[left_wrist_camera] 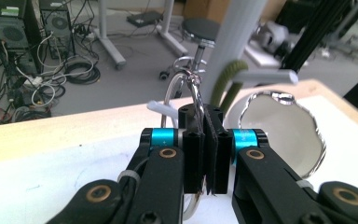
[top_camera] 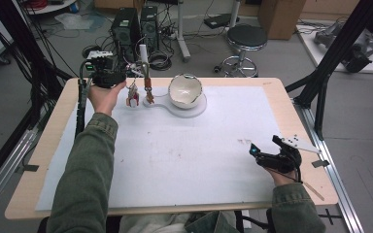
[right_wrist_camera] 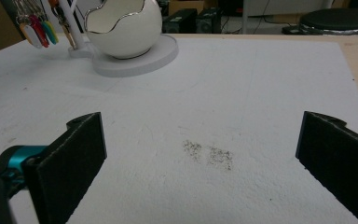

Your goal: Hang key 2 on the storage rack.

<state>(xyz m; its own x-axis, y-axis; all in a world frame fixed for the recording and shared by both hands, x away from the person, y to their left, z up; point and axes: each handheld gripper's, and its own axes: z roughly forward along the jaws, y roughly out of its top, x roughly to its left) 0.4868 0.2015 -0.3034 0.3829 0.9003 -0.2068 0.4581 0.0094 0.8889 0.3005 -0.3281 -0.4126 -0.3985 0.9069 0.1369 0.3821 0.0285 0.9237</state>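
My left gripper point(left_wrist_camera: 205, 116) is shut on a metal key ring point(left_wrist_camera: 192, 86). In the high view this gripper point(top_camera: 125, 76) is at the far left of the table, and a bunch of keys with coloured tags point(top_camera: 133, 95) hangs below its tips. Just right of them rises the white post point(top_camera: 144, 53) of a stand with a side peg point(left_wrist_camera: 266, 76), and another tagged key point(top_camera: 148, 90) hangs against it. A white egg-shaped bowl point(top_camera: 185, 91) sits on the stand's round base point(top_camera: 200, 108). My right gripper point(top_camera: 264, 146) rests near the table's right edge, open point(right_wrist_camera: 200, 154), with only the white mat between its pads.
A white mat point(top_camera: 184, 155) covers most of the wooden table point(top_camera: 291, 111). Small dark specks point(right_wrist_camera: 209, 154) mark the mat in front of the right gripper. Beyond the far edge are computer towers point(top_camera: 126, 26), cables and a stool point(top_camera: 246, 39) on the floor.
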